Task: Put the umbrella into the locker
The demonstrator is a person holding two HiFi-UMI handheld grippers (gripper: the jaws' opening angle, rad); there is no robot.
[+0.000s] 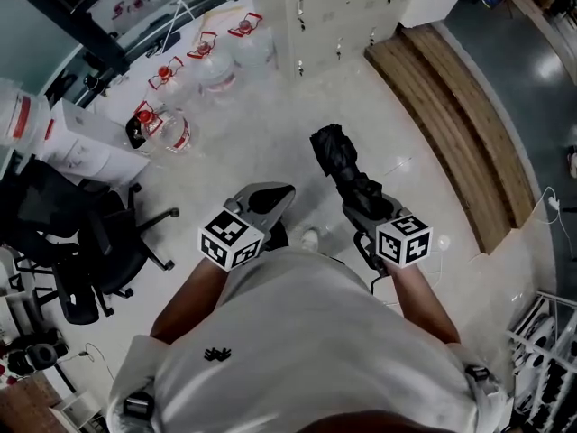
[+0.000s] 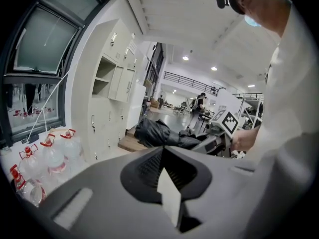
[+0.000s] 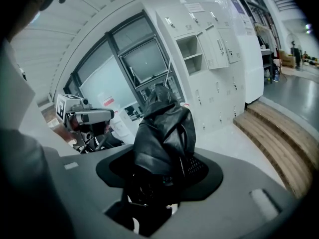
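Observation:
A folded black umbrella (image 1: 341,165) sticks forward from my right gripper (image 1: 362,201), which is shut on its lower end. In the right gripper view the umbrella (image 3: 164,128) stands up between the jaws and hides the fingertips. My left gripper (image 1: 267,198) is level with it on the left, shut with nothing in it. From the left gripper view the umbrella (image 2: 158,133) shows off to the right. The beige lockers (image 1: 335,14) stand ahead across the floor. One upper compartment (image 3: 192,54) is open.
Several large water bottles (image 1: 209,61) with red caps stand on the floor at the left of the lockers. A black office chair (image 1: 81,242) and white boxes (image 1: 83,144) are at the left. A wooden step (image 1: 460,106) runs along the right.

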